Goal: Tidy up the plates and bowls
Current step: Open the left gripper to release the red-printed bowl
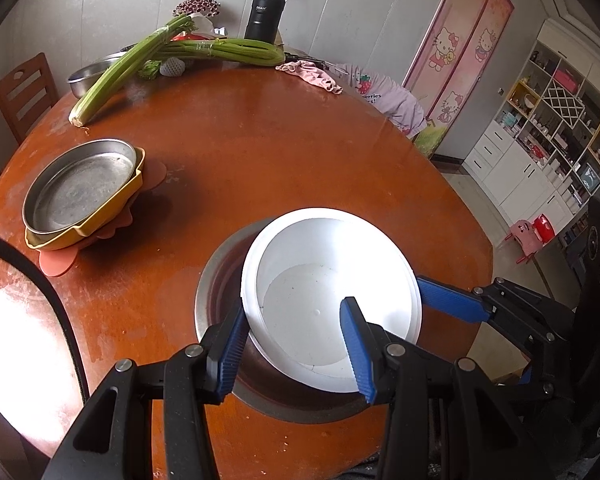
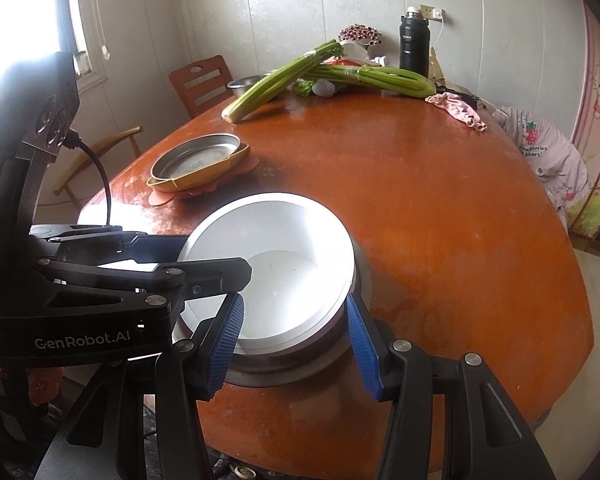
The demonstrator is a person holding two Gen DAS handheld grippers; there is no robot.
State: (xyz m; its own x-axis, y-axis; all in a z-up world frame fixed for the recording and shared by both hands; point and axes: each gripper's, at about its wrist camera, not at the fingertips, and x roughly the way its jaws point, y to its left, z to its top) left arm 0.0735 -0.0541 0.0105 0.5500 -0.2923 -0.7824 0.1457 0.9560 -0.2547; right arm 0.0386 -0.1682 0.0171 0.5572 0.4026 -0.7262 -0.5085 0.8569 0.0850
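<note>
A white bowl (image 1: 324, 292) sits tilted inside a steel bowl (image 1: 220, 276) at the near edge of the round brown table (image 1: 280, 152). My left gripper (image 1: 296, 344) is open, its jaws straddling the white bowl's near left rim. My right gripper (image 2: 296, 344) is open, its jaws straddling the near rim of the white bowl (image 2: 276, 276) and the steel bowl (image 2: 364, 276). A steel plate (image 1: 82, 186) lies stacked in a yellow dish (image 1: 112, 220) on pink plates at the left; the stack also shows in the right wrist view (image 2: 198, 162).
Celery bunches (image 1: 180, 52), a steel basin (image 1: 88, 76), a black flask (image 1: 262, 10), flowers and a pink cloth (image 1: 312, 74) lie at the table's far side. Wooden chairs (image 2: 200, 82) stand behind the table. A shelf unit (image 1: 548, 120) stands at the right.
</note>
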